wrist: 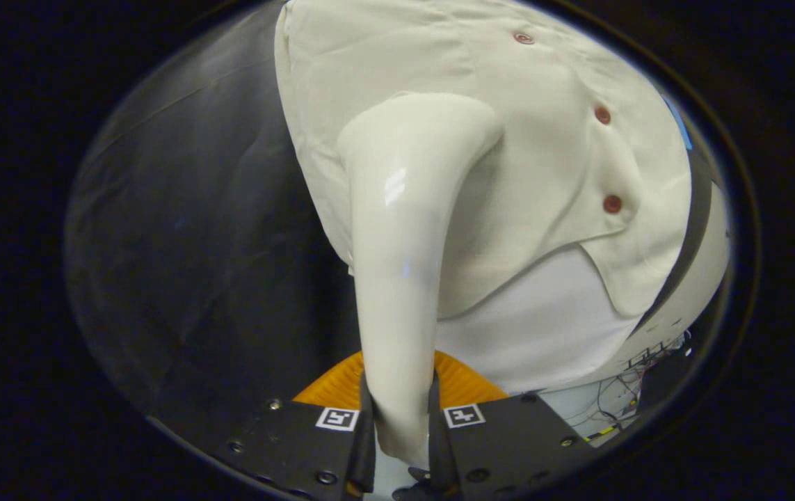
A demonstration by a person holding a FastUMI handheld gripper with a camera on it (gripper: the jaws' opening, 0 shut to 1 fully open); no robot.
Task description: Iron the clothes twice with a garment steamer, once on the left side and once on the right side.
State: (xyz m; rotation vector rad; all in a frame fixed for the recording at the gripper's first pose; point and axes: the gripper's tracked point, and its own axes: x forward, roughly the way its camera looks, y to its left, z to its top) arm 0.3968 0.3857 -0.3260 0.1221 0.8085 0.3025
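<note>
My gripper point(400, 417) is shut on the handle of a glossy cream garment steamer point(404, 229), with both black fingers point(366, 424) pressing its sides. The steamer rises straight ahead of the fingers and widens into a head that lies against a cream shirt point(543, 139). The shirt hangs on a white form and has dark red buttons point(611, 204) down its front, to the right of the steamer head. The head rests on the shirt's left part, near the side seam. Below the shirt's hem the white form point(543, 327) shows.
An orange ribbed piece point(341, 386) sits just behind the fingers, under the steamer handle. Dark cloth hangs to the left of the shirt. A black strap point(693, 229) runs down the form's right side, with loose wires point(633, 379) and white equipment below it.
</note>
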